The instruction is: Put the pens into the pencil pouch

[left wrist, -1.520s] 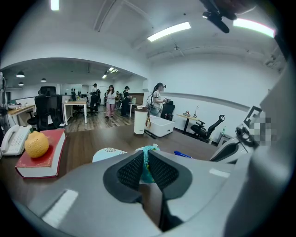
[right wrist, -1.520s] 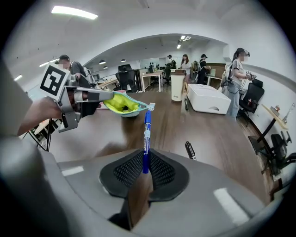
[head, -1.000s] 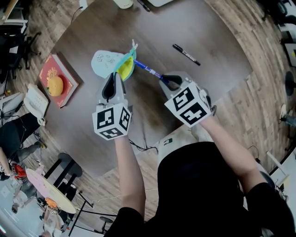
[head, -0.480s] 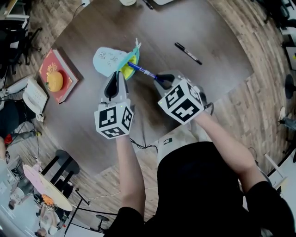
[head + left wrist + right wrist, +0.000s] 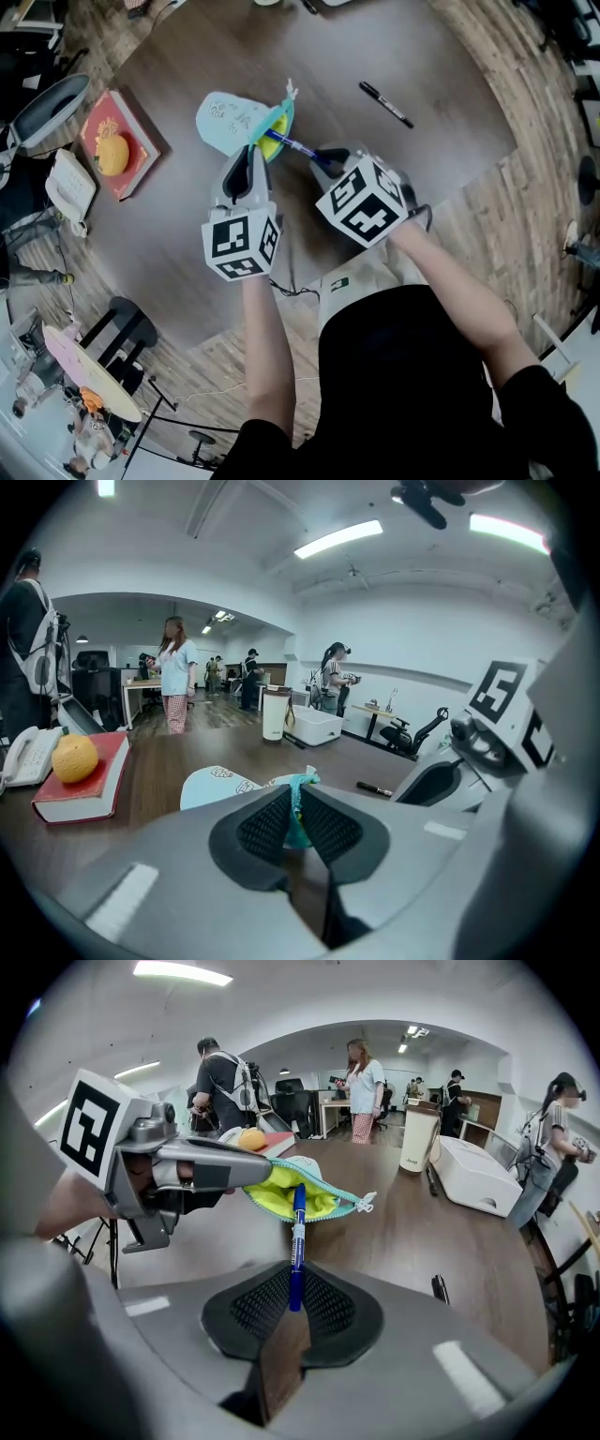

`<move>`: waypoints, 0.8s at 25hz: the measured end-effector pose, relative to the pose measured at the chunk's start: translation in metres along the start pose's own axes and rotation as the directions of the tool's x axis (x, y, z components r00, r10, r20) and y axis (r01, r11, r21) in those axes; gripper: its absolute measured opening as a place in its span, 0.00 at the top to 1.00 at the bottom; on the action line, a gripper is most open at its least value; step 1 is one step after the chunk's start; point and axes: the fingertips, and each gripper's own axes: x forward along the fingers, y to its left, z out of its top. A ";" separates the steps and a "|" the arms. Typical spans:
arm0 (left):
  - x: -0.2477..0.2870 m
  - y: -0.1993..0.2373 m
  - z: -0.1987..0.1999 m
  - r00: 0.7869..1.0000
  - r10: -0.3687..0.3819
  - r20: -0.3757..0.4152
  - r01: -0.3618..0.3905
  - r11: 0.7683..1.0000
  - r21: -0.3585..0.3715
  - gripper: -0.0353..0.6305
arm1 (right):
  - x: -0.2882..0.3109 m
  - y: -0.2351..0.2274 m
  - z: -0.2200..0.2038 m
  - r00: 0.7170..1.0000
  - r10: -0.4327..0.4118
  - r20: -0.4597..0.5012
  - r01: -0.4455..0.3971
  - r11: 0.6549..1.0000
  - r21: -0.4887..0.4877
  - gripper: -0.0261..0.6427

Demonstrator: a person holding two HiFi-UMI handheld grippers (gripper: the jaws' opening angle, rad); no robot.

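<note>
A light blue pencil pouch (image 5: 230, 120) with a yellow lining (image 5: 286, 1187) lies on the dark table (image 5: 187, 234), its mouth held open. My left gripper (image 5: 249, 161) is shut on the teal zip edge (image 5: 298, 803) of the pouch. My right gripper (image 5: 323, 157) is shut on a blue pen (image 5: 292, 145) whose tip (image 5: 299, 1192) reaches into the open mouth. A black pen (image 5: 385, 104) lies on the table at the far right.
A red book with an orange on it (image 5: 116, 147) lies at the table's left, a white phone (image 5: 68, 188) beside it. A white bin (image 5: 478, 1176) and a cup (image 5: 273, 712) stand at the far end. Several people stand in the room beyond.
My right gripper has carried the blue pen leftward, so its tip has gone from outside the pouch into the open mouth. The left gripper has kept its hold on the pouch edge.
</note>
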 end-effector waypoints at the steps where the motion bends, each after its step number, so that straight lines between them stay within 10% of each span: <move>1: 0.000 -0.001 -0.001 1.000 -0.002 -0.002 0.002 1.000 0.000 0.90 | 0.001 0.001 0.000 1.000 0.003 -0.004 -0.003 1.000 -0.001 0.89; 20: -0.004 -0.021 -0.011 0.999 -0.031 -0.018 0.031 1.000 -0.004 0.90 | 0.017 0.002 0.011 1.000 0.021 0.001 -0.021 1.000 0.020 0.89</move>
